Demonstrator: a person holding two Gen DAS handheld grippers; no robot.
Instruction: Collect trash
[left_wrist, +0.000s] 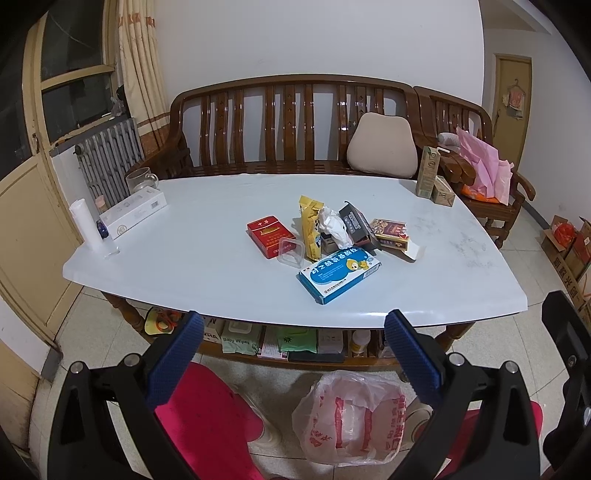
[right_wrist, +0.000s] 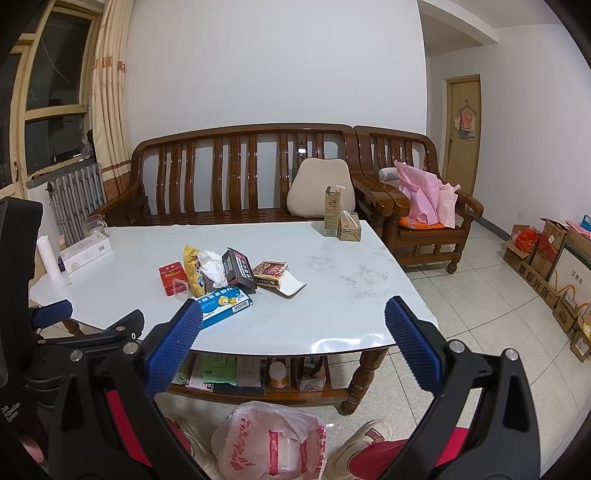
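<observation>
While both jaws hung wide and empty off the table's (left_wrist: 221, 288) near edge, I judged the blue box (left_wrist: 339, 275) light, stiff, grippable across its short sides.

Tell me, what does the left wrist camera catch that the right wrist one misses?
Only the left view shows the baby wipes pack on the shelf under the table. Only the right view shows the other gripper and the row of cardboard boxes along the wall. Both show the white table with its trash pile, the blue box nearest, and the plastic bag on the floor.
</observation>
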